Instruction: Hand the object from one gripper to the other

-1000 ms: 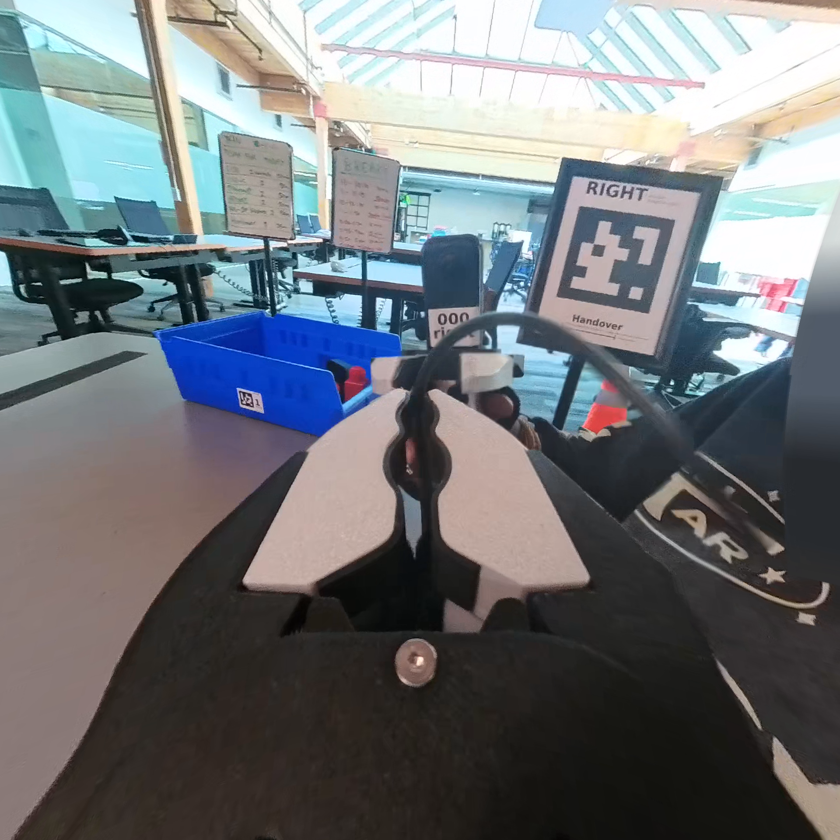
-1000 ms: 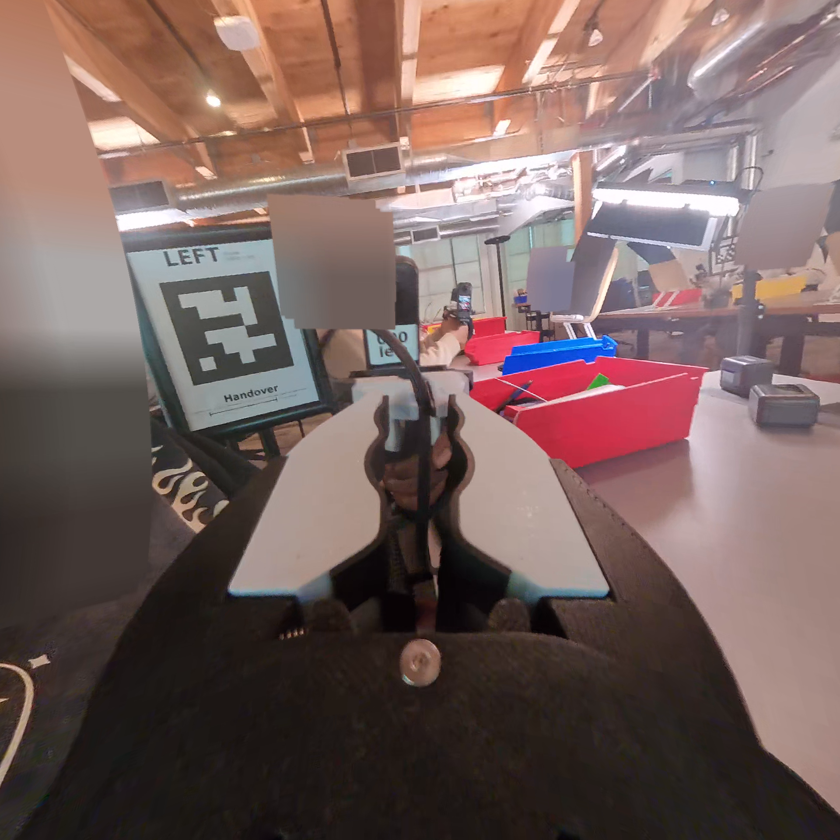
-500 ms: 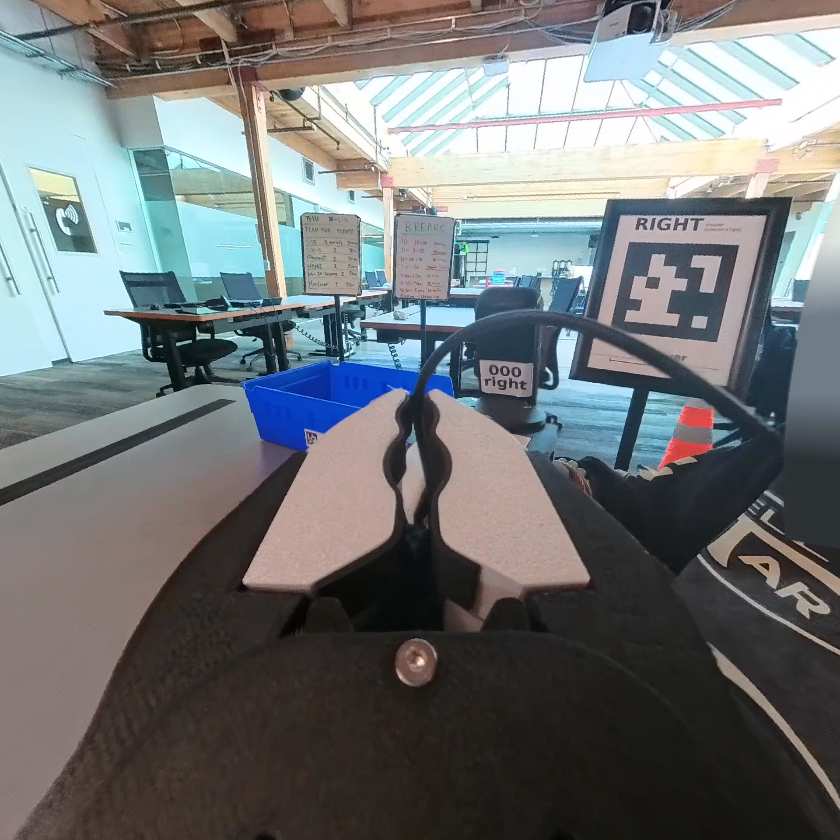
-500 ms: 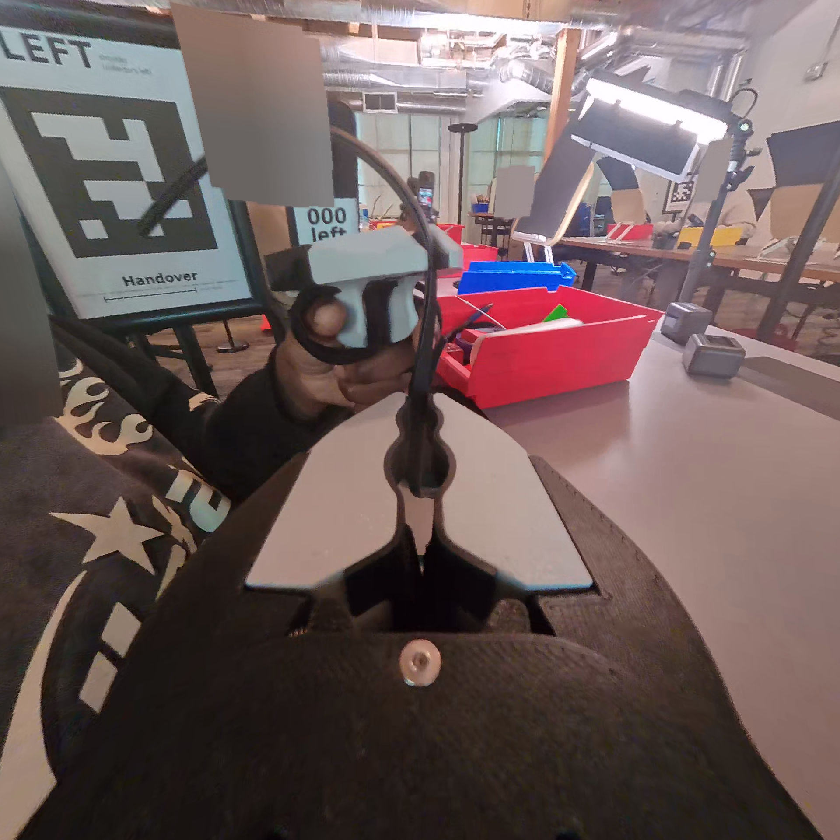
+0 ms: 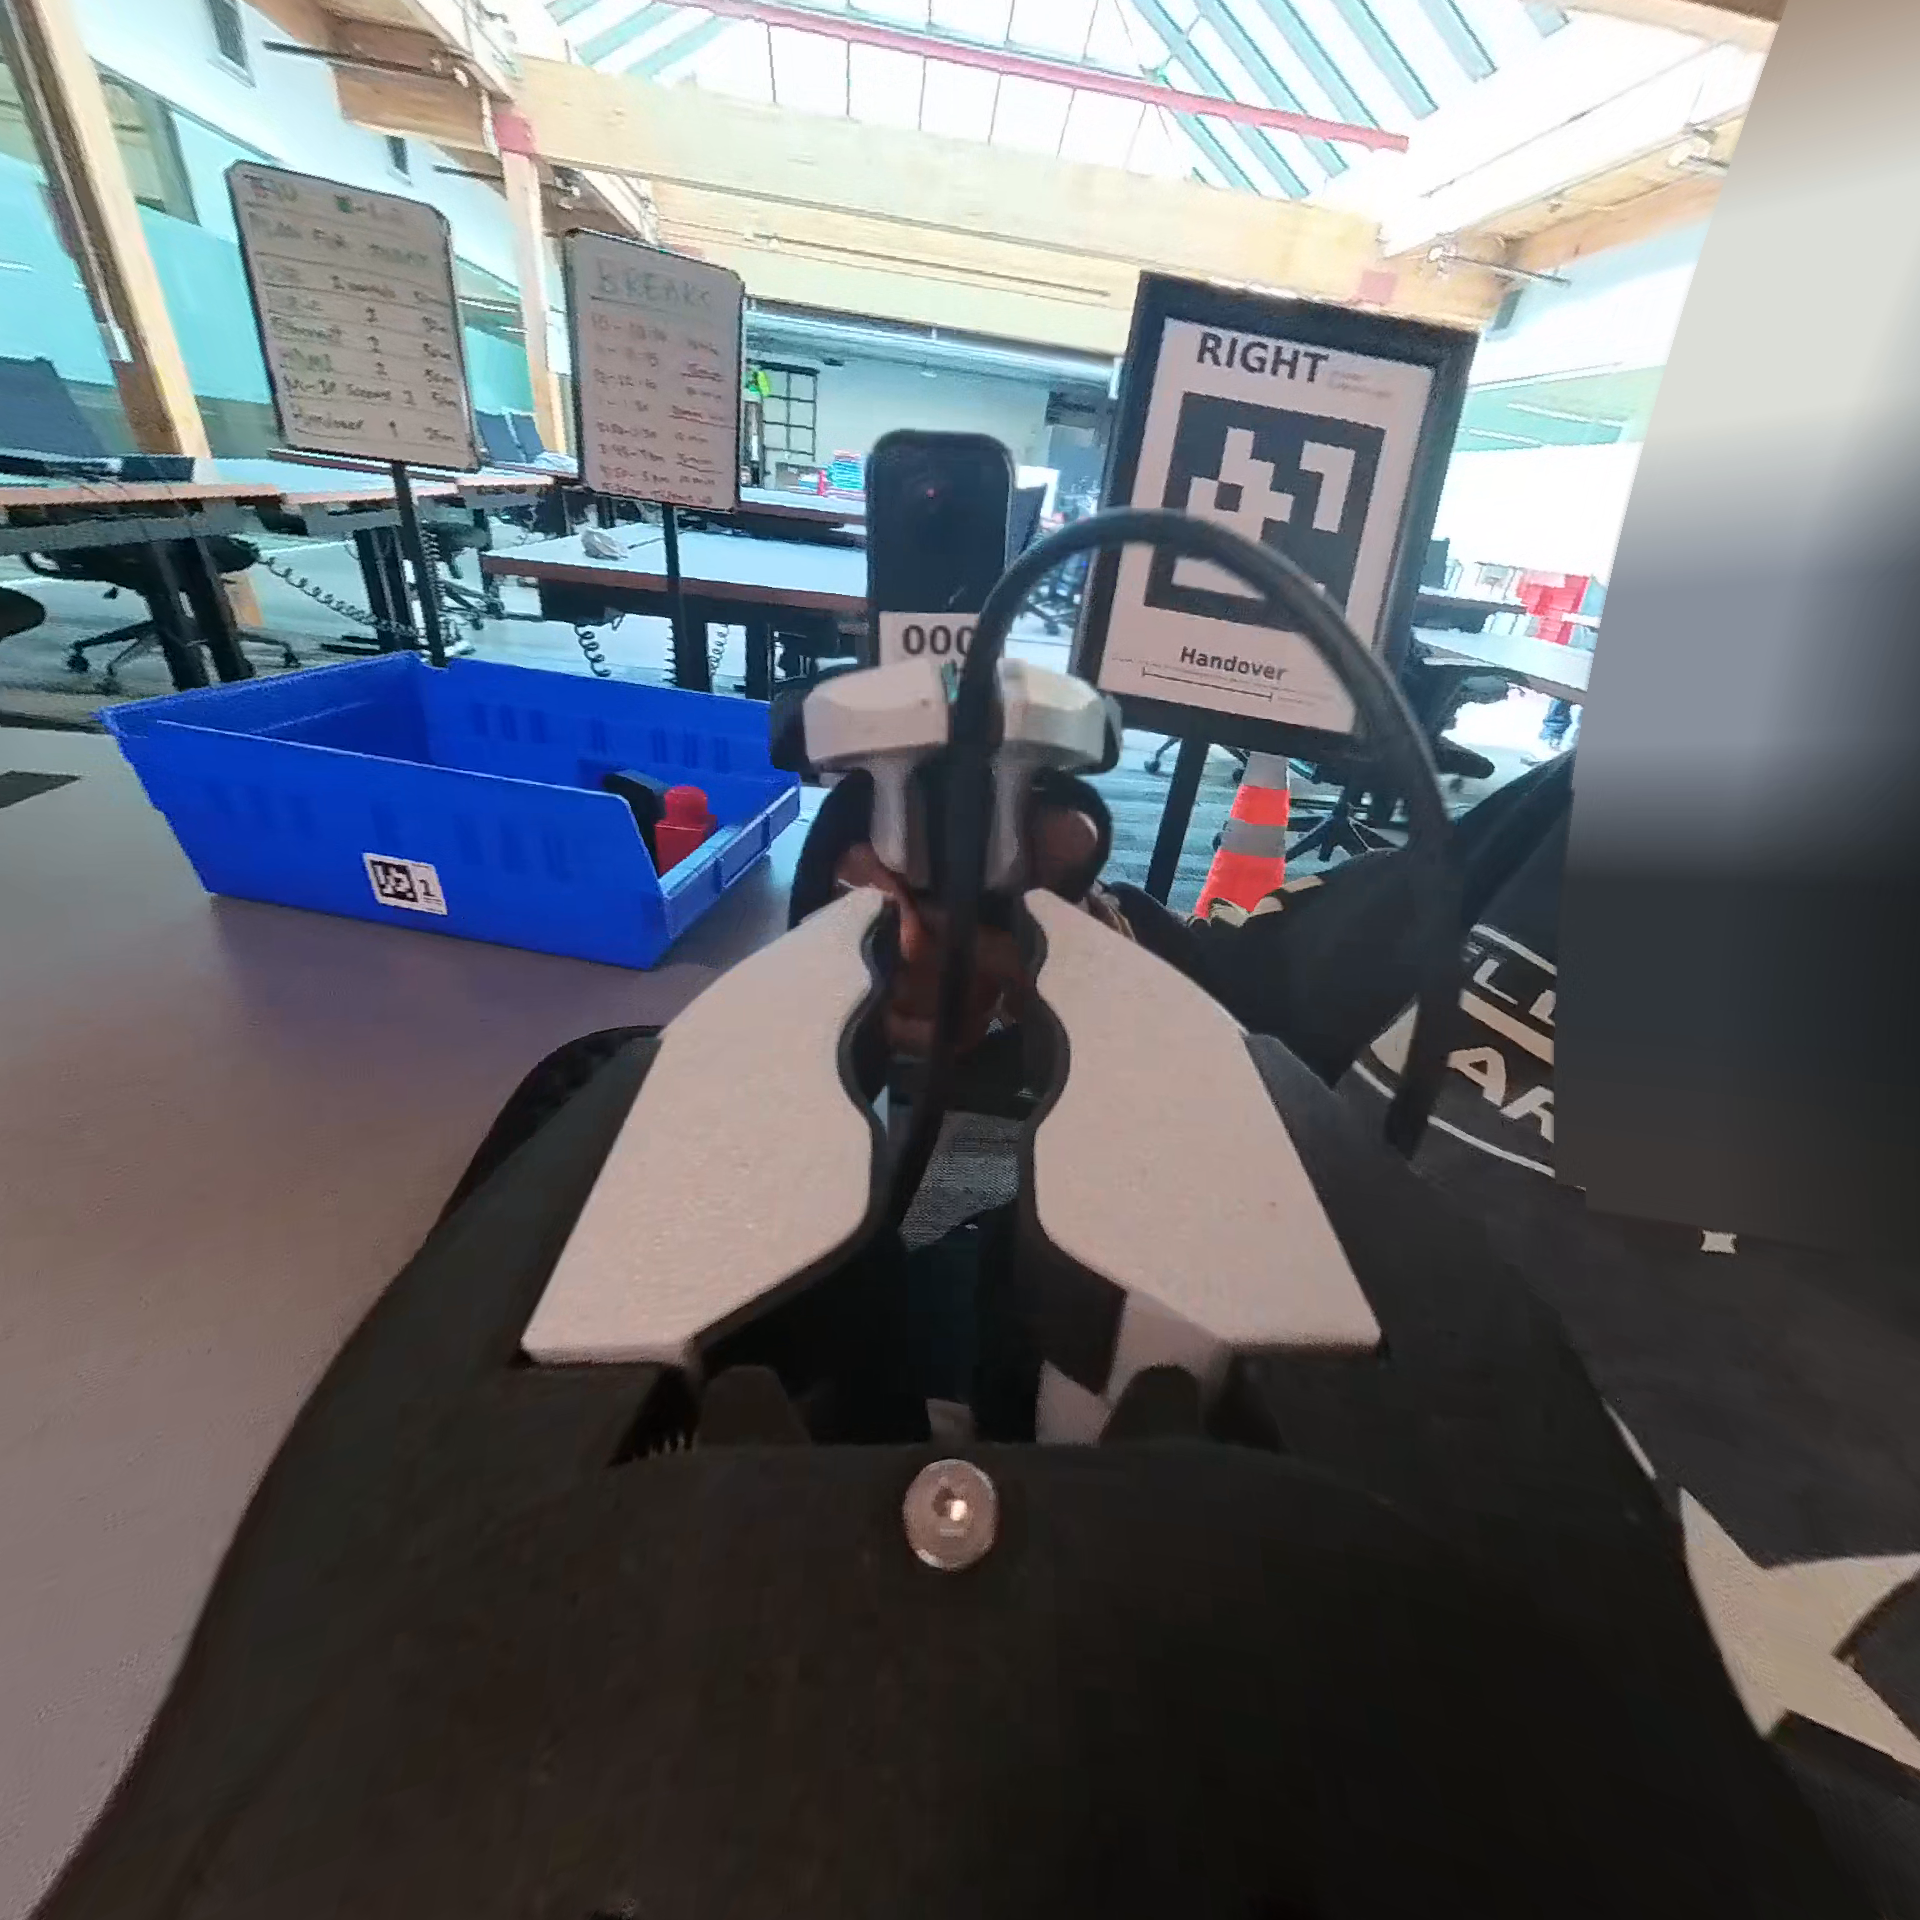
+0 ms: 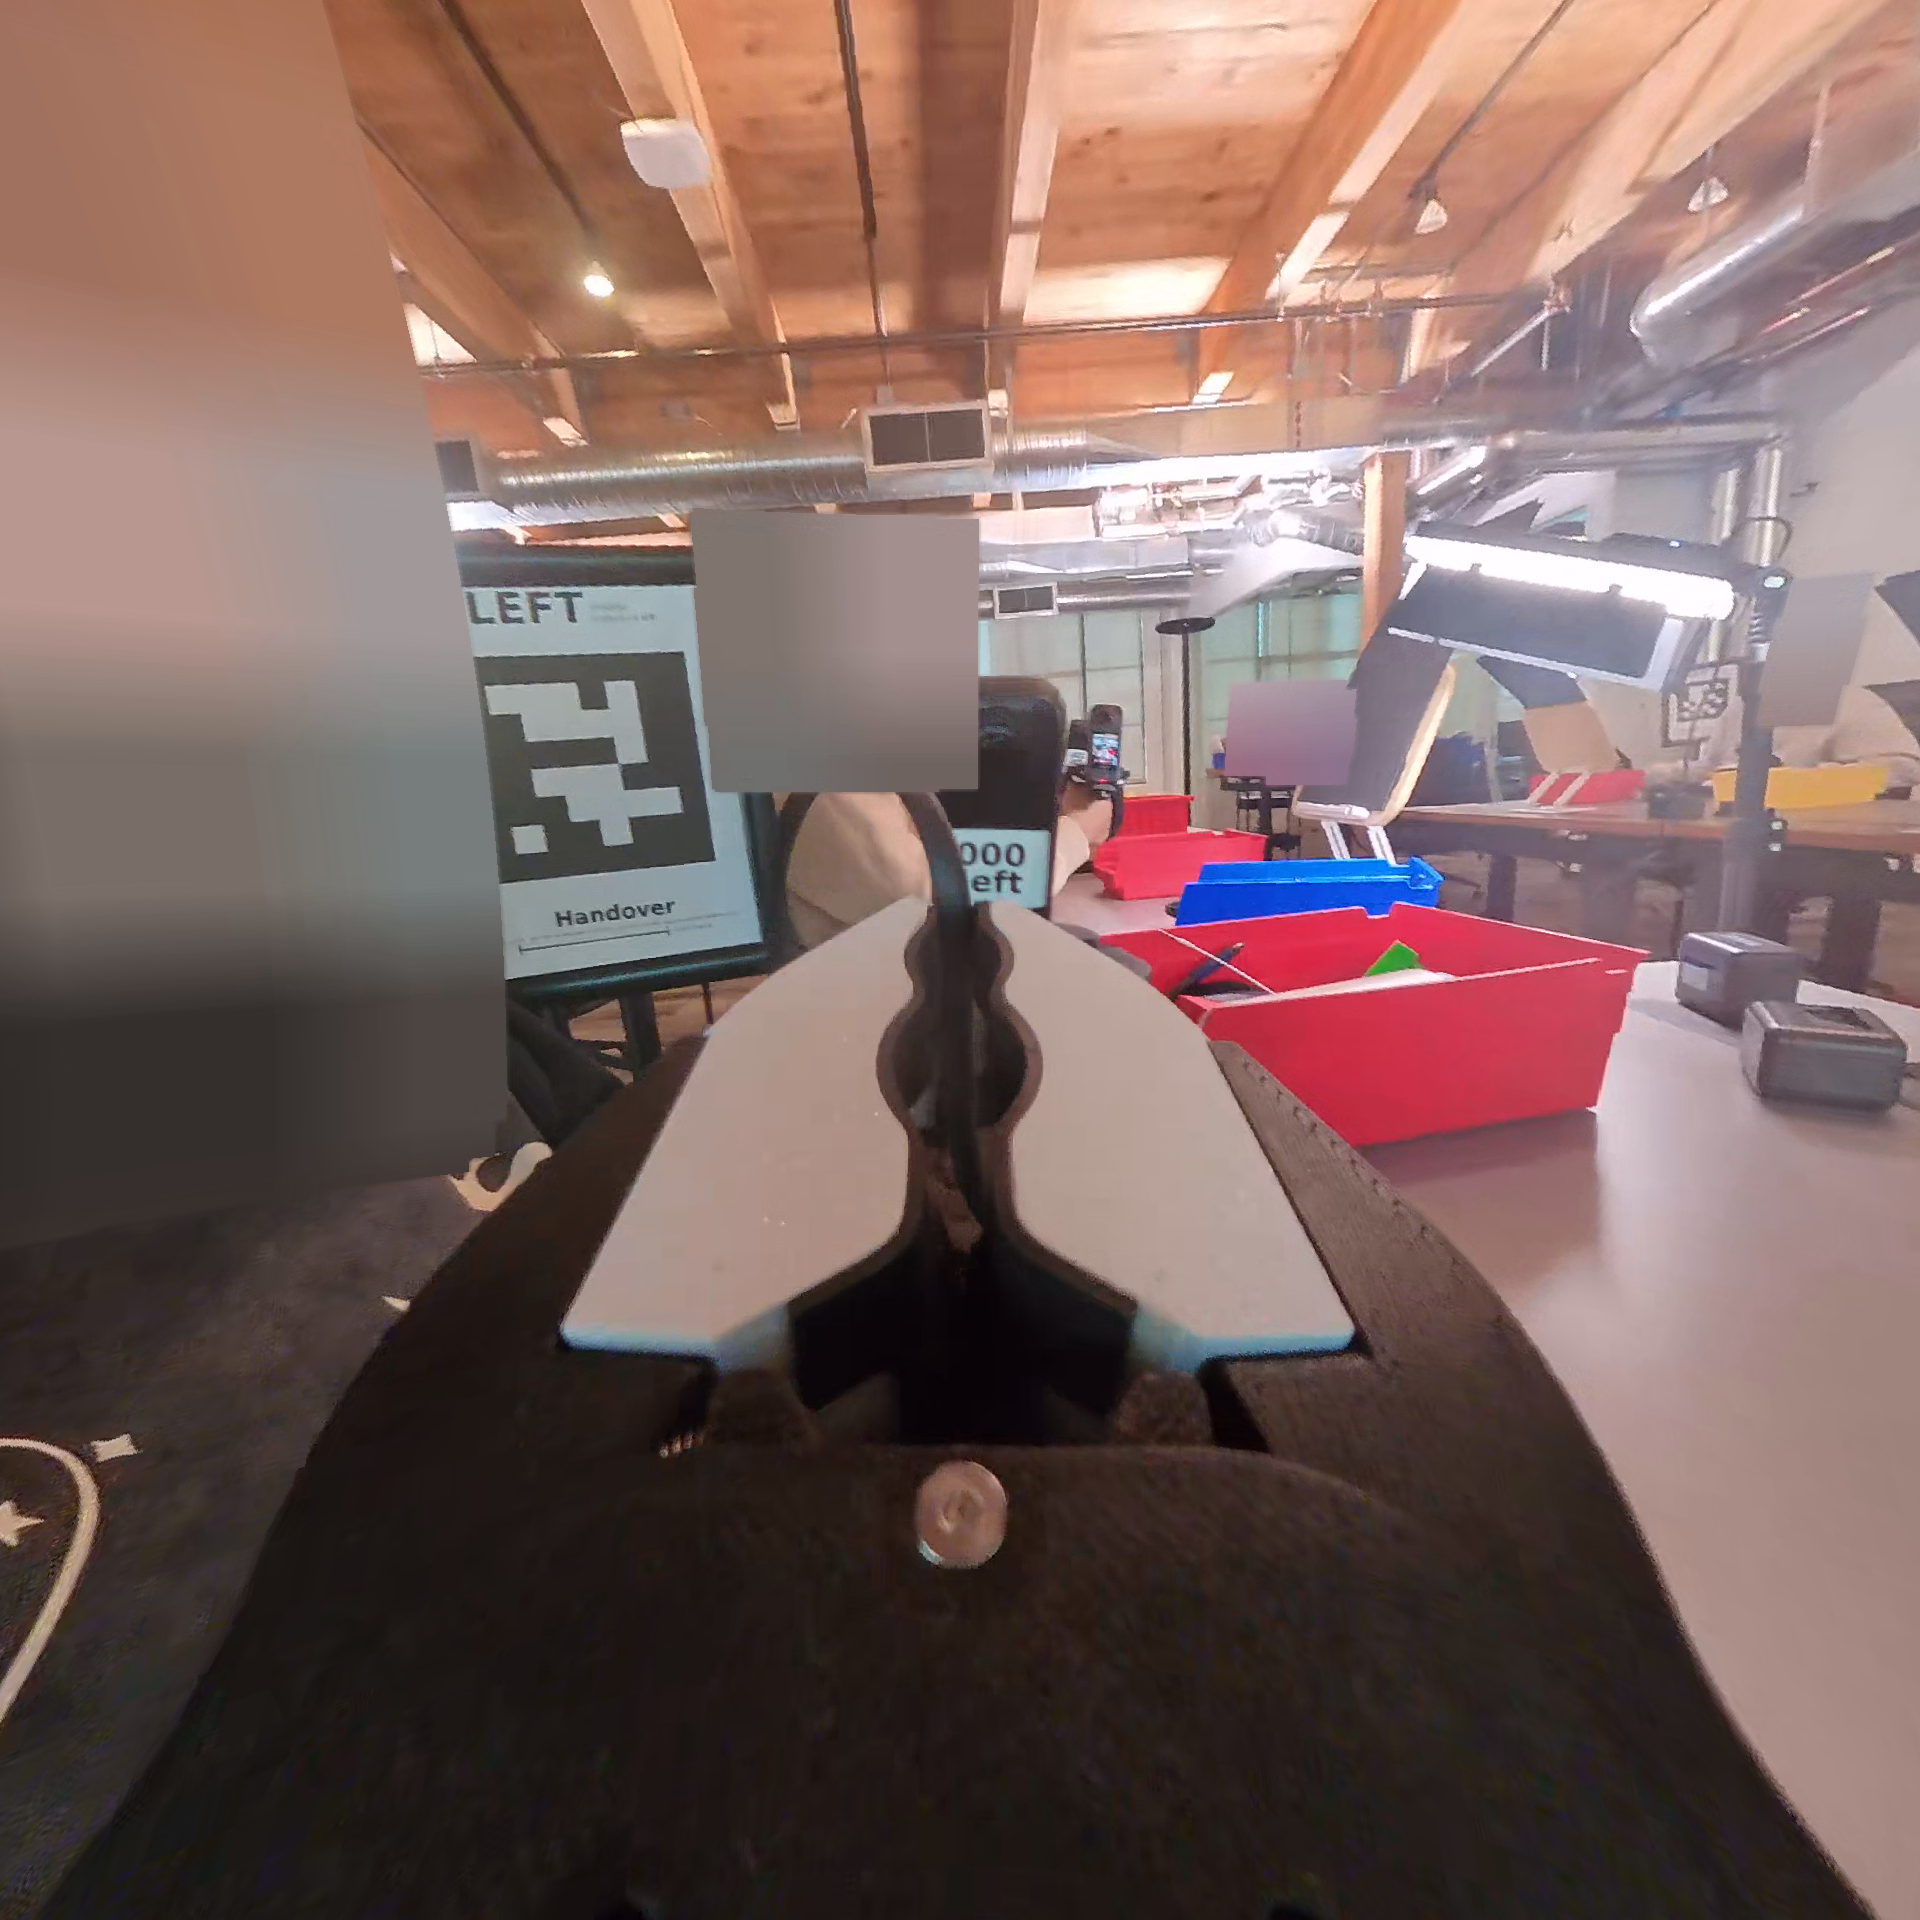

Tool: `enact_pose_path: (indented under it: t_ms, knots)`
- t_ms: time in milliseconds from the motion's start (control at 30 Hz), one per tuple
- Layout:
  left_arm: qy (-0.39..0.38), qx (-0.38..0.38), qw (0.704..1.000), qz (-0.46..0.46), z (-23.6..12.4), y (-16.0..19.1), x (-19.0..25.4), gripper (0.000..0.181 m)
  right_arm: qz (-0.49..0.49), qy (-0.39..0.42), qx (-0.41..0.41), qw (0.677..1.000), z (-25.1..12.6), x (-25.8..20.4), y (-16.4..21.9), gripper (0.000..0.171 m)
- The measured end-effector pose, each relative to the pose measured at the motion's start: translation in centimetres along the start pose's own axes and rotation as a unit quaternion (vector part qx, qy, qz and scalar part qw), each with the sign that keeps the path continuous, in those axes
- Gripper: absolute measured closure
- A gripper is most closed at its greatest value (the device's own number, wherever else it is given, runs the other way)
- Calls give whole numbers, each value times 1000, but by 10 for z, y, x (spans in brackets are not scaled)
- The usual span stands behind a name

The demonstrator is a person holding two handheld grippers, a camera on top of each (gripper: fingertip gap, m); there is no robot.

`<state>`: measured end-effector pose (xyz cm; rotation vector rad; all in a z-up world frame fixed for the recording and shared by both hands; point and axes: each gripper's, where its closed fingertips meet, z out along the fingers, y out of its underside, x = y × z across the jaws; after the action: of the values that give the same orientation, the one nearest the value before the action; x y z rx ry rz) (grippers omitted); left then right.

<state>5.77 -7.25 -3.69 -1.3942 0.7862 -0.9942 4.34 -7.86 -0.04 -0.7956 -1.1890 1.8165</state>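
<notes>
A black cable [image 5: 1153,517] arcs between the two grippers, which face each other above the table's edge. In the left wrist view my left gripper [image 5: 948,909] is open, its grey fingers apart, and the cable runs loosely through the gap. Just beyond it, the right gripper [image 5: 951,707] is shut on the cable, held by a hand. In the right wrist view my right gripper [image 6: 954,912] is shut on the cable [image 6: 948,883], which loops up from the fingertips. The left gripper's fingers are hidden there.
A blue bin [image 5: 416,821] holding a red object [image 5: 681,821] stands on the grey table [image 5: 208,1143]. A red bin [image 6: 1403,1039] and two small black devices [image 6: 1818,1049] stand on the table's other side. Marker signs [image 5: 1268,499] [image 6: 592,769] stand behind on stands. Left and right tips are no more than a few centimetres apart.
My left gripper has opened and let go of the cable; it was shut on it before. My right gripper stays shut on the cable. Both grippers swung and came back to face each other.
</notes>
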Motion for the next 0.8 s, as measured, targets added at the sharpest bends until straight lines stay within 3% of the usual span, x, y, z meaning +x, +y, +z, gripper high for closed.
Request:
enact_pose_path:
  t_ms: [233,533,800]
  knots:
    - [66,-9,998,-15,7,9,16,175,12,-35,14,999,2,-14,-4,163]
    - [-78,91,992,36,-10,-30,-12,176,-66,56,-1,996,1,5,-1,145]
    - [-105,145,982,60,-18,-53,-3,177,-191,121,-99,969,15,14,39,146]
